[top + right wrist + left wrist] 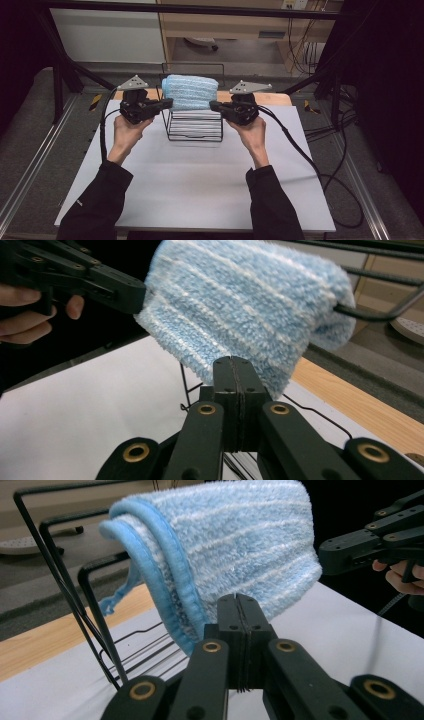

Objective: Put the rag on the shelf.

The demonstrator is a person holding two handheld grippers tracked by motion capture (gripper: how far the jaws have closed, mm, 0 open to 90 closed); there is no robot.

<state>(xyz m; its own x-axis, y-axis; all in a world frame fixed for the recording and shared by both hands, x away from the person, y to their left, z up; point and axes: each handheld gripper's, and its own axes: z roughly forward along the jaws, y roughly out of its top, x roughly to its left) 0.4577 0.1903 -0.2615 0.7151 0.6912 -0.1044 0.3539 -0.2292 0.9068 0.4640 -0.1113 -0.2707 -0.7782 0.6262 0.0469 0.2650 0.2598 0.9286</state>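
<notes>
A light-blue microfibre towel (190,92) hangs folded over the top of a black wire rack (195,131) standing at the far middle of the white worktop (200,185). The left tool (166,104) sits at the towel's left edge and the right tool (216,105) at its right edge, each held level by a hand. In the left gripper view the jaws are pressed together with nothing between them, just below the towel's hemmed edge (170,575). In the right gripper view the jaws are likewise closed and empty, under the towel's lower corner (240,315).
</notes>
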